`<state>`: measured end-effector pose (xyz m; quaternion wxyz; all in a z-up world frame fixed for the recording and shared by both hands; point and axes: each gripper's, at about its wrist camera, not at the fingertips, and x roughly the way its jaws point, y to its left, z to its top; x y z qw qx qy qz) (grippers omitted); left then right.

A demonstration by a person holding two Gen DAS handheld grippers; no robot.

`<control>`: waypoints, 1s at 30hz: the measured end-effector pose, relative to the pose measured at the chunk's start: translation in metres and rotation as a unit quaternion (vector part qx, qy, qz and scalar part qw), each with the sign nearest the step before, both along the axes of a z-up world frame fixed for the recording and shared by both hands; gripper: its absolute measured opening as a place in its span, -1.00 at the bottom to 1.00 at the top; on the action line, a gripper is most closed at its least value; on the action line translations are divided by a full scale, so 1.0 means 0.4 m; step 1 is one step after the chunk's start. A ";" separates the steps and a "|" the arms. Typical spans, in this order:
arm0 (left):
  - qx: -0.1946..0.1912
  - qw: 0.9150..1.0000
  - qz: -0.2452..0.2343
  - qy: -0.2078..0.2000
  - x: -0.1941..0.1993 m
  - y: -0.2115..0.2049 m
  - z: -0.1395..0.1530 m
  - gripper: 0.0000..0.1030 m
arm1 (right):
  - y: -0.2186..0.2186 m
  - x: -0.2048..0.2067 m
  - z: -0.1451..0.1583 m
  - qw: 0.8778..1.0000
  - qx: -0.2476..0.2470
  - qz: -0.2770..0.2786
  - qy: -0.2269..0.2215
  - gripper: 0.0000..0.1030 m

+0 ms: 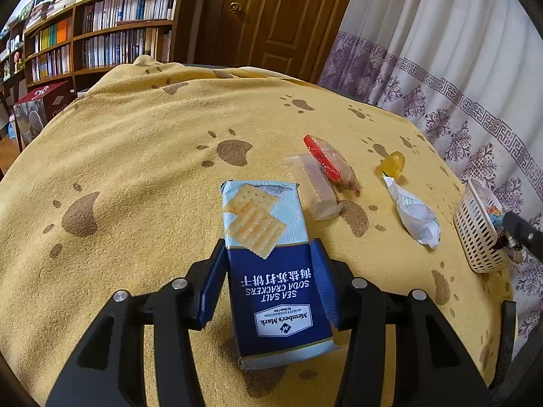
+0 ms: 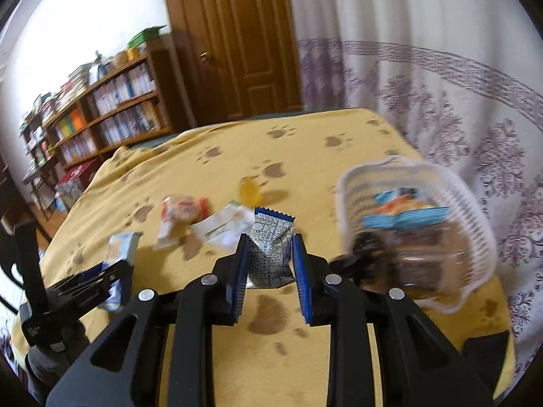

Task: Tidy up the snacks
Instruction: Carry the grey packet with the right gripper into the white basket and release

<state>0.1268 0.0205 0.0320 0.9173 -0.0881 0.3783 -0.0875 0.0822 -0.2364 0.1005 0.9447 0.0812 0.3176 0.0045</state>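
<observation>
My left gripper (image 1: 268, 254) is shut on a blue and white pack of sea salt soda crackers (image 1: 268, 254), held just above the yellow paw-print cloth (image 1: 135, 169). My right gripper (image 2: 269, 251) is shut on a small grey patterned snack packet (image 2: 269, 251), lifted off the cloth to the left of the white perforated basket (image 2: 468, 224), which holds several wrapped snacks. On the cloth lie a red-edged clear packet (image 1: 331, 162), a pale stick packet (image 1: 319, 190), a yellow jelly cup (image 1: 392, 164) and a crumpled white wrapper (image 1: 415, 215). The left gripper (image 2: 98, 281) with its cracker pack shows at the right wrist view's left edge.
The basket (image 1: 475, 234) stands near the table's right edge, close to a patterned curtain (image 1: 458, 68). Behind the table are a wooden door (image 1: 281, 17) and bookshelves (image 1: 101, 34). A dark chair part (image 2: 30, 264) rises at the table's left side.
</observation>
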 end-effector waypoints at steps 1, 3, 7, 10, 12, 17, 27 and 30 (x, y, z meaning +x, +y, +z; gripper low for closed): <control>0.000 1.000 0.000 0.000 0.000 0.000 0.000 -0.04 | -0.015 -0.002 0.003 1.000 0.001 -0.008 -0.001 -0.50; 0.001 1.000 0.000 0.000 0.000 -0.001 -0.001 -0.04 | -0.053 -0.010 0.011 1.000 0.003 -0.028 -0.006 -0.50; 0.002 1.000 0.000 0.001 0.001 -0.001 -0.003 -0.04 | -0.127 -0.030 0.022 0.997 0.001 -0.070 -0.015 -0.50; 0.003 1.000 -0.001 0.002 0.001 -0.003 -0.005 -0.04 | -0.180 -0.040 0.023 0.995 -0.001 -0.098 -0.016 -0.50; 0.005 1.000 -0.002 0.001 0.001 -0.005 -0.005 -0.04 | -0.208 -0.043 0.018 0.994 -0.001 -0.111 -0.015 -0.50; 0.007 1.000 -0.003 -0.001 0.001 -0.005 -0.004 -0.04 | -0.281 -0.027 -0.024 0.989 0.007 -0.149 0.003 -0.50; 0.007 1.000 -0.005 0.002 -0.001 -0.007 -0.001 -0.03 | -0.350 -0.035 -0.073 0.983 0.026 -0.181 0.014 -0.14; 0.006 1.000 -0.009 0.001 -0.005 -0.013 0.009 -0.03 | -0.359 -0.052 -0.061 0.981 0.026 -0.191 -0.002 0.08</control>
